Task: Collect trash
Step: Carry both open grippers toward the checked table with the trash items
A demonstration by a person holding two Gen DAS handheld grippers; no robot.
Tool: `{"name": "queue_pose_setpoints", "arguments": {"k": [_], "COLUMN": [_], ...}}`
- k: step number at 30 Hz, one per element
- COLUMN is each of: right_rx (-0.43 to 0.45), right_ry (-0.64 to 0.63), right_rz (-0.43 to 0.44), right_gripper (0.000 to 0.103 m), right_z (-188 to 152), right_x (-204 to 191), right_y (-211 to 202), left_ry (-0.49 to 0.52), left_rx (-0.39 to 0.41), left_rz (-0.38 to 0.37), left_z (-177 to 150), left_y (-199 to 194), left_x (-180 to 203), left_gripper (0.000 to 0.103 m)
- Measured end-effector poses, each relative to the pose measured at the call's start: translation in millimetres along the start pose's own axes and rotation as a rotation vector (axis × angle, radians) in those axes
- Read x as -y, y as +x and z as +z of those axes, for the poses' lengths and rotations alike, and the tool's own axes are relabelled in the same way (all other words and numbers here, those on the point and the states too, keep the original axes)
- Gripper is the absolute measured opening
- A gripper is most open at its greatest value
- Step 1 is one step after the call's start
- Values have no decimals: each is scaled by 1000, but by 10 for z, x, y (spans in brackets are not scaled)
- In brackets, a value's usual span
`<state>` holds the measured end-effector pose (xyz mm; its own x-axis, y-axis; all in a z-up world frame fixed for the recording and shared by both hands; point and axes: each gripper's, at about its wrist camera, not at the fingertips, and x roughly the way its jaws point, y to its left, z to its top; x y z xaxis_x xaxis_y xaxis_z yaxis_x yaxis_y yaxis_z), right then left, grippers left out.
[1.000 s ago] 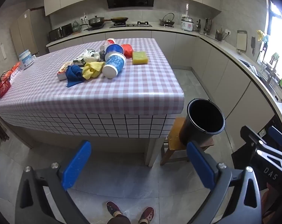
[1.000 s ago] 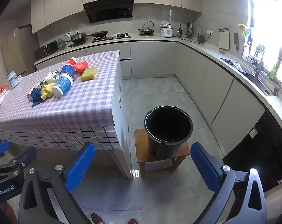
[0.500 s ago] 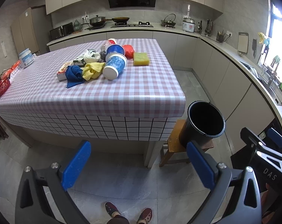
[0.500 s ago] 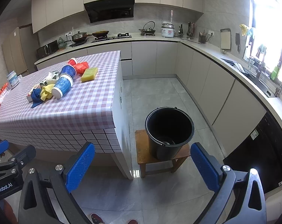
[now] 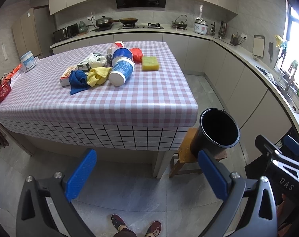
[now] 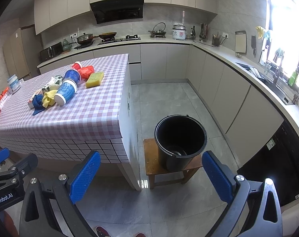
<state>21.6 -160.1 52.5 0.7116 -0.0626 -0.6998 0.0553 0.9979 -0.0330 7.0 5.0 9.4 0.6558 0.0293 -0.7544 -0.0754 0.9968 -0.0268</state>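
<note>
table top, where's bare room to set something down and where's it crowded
The table is bare along its whole near half, from the front edge up to the blue cloth and the tipped cup, and down the right edge past the sponge. The far middle is crowded.

You stand in a kitchen with a grey tiled floor (image 6: 169,98) and beige cabinets (image 6: 159,59) running along two walls. A black range hood (image 6: 117,9) hangs over the hob (image 6: 119,38). Daylight floods through the window (image 6: 284,25) above the sink (image 6: 276,86). A checked cloth covers the island worktop (image 5: 129,98).
</note>
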Motion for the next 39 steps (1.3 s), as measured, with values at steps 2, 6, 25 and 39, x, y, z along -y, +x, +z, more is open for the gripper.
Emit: {"name": "queue_pose_setpoints", "arguments": {"k": [2, 6, 25, 39], "right_rx": [-1, -1, -1, 2], "right_ry": [-1, -1, -4, -7], "right_rz": [1, 3, 5, -2], "right_gripper": [103, 103, 103, 103], "right_z": [16, 23, 69, 99], "right_x": [4, 9, -22, -35], "right_y": [17, 27, 91, 112], "left_ry": [0, 1, -11, -11], "left_rx": [0, 3, 8, 9], "left_rz": [1, 4, 11, 13], "left_z": [12, 27, 32, 48], "left_y": [12, 26, 68, 78], "left_x": [2, 1, -72, -90], "left_gripper": [103, 103, 103, 103]}}
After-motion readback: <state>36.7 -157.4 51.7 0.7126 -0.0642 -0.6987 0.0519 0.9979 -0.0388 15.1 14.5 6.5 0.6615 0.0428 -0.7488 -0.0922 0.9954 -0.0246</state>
